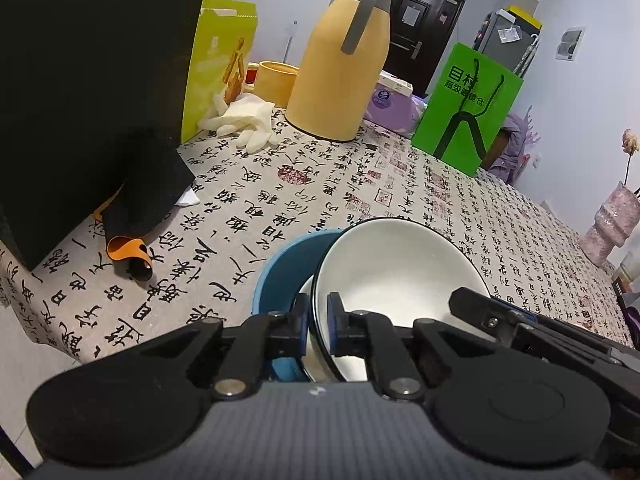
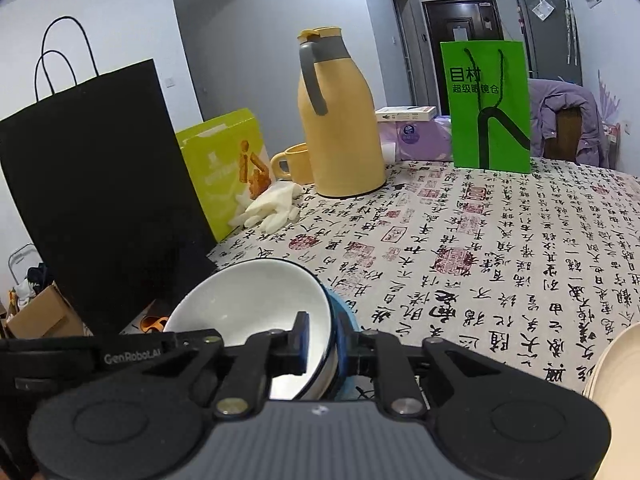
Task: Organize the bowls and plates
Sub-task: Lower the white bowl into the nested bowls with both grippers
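Both grippers clamped one white bowl (image 1: 400, 264) over the table (image 1: 400, 184): the left gripper (image 1: 318, 320) pinched its near rim, the right gripper (image 2: 324, 344) the opposite rim. The bowl sat tilted in a blue bowl (image 1: 288, 268), near a black bag (image 2: 100, 184).

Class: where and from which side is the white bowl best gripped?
Grip the white bowl by its thin dark rim, from the near side. It sits tilted in the blue bowl, so that edge is exposed; both the left hand-held gripper and right hand-held gripper already pinch it there.
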Demonstrator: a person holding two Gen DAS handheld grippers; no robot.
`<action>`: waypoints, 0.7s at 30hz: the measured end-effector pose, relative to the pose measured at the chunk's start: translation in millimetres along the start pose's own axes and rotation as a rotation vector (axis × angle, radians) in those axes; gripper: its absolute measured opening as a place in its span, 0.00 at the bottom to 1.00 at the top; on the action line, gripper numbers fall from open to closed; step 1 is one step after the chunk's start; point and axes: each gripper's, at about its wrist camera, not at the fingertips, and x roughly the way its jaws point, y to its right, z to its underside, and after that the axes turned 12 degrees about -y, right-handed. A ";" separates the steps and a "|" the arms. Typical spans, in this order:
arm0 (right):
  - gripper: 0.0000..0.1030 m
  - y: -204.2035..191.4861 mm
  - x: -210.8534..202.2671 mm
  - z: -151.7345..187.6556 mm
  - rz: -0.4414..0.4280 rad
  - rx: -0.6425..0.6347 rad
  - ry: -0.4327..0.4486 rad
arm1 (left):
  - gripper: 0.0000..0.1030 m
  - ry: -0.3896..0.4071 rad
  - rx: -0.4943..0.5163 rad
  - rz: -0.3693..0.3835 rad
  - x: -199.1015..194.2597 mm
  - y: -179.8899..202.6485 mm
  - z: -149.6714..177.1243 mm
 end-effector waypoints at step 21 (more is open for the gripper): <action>0.05 3.8 9.1 2.5 -0.019 0.042 -0.006 | 0.14 -0.040 -0.116 0.069 -8.3 -15.0 -7.1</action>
